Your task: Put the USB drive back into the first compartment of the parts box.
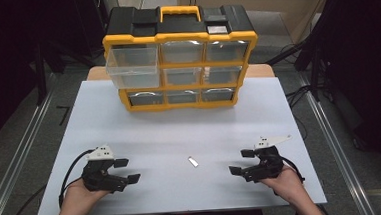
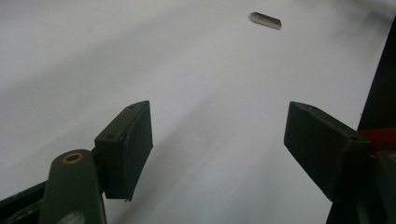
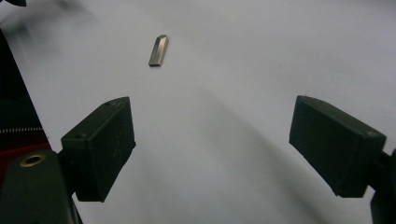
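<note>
We log white worktop [image 1: 144,115], bare across middle. Yellow-black drawer organizer [image 1: 180,58] at far edge, centred; top-left clear drawer [image 1: 132,66] pulled out, others pushed in. Left gripper [image 1: 127,170] near front-left corner, jaws wide apart, nothing held. Right gripper [image 1: 242,161] near front-right corner, jaws wide apart, nothing held. Small metal USB stick [image 1: 193,161] flat on worktop near front edge, between grippers, untouched.

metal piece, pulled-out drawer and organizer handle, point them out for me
metal piece [image 1: 193,161], high view, middle of its flat top
drawer [image 1: 132,67], high view, clear front wall
handle [image 1: 179,10], high view, yellow top bar
</note>
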A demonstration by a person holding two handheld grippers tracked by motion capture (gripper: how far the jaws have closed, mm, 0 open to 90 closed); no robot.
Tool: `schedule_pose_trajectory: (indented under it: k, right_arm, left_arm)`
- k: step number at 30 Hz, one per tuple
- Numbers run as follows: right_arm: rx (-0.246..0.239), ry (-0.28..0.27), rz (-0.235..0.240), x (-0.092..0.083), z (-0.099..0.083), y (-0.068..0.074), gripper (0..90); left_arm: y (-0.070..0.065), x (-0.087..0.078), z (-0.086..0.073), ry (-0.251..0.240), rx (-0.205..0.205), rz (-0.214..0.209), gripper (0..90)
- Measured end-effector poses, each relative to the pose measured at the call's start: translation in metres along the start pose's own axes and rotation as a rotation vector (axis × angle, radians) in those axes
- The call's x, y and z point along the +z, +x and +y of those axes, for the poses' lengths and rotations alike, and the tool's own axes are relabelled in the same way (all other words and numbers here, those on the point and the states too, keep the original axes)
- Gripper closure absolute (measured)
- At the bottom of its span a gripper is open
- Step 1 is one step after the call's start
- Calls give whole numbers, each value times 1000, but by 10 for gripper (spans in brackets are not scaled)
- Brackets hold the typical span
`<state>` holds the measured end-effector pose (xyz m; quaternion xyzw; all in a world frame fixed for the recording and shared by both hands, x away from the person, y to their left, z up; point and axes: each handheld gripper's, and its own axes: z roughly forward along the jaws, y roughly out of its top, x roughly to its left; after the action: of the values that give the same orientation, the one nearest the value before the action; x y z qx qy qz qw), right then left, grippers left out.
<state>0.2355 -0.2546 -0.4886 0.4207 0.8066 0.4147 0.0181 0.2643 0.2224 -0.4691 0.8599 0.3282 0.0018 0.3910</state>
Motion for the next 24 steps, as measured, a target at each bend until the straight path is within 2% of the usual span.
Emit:
schedule_pose_trajectory:
  k: [10, 17, 24]
  right_arm:
    - [-29, -7, 7, 0, 24, 4, 124]
    - [-38, 2, 36, 4, 38, 4, 124]
    - [-77, 11, 58, 11, 52, 8, 124]
  left_arm:
    - [1, 0, 0, -7, -2, -10, 246]
    - [1, 0, 0, -4, -4, -10, 246]
    - [2, -1, 0, -12, -13, -6, 246]
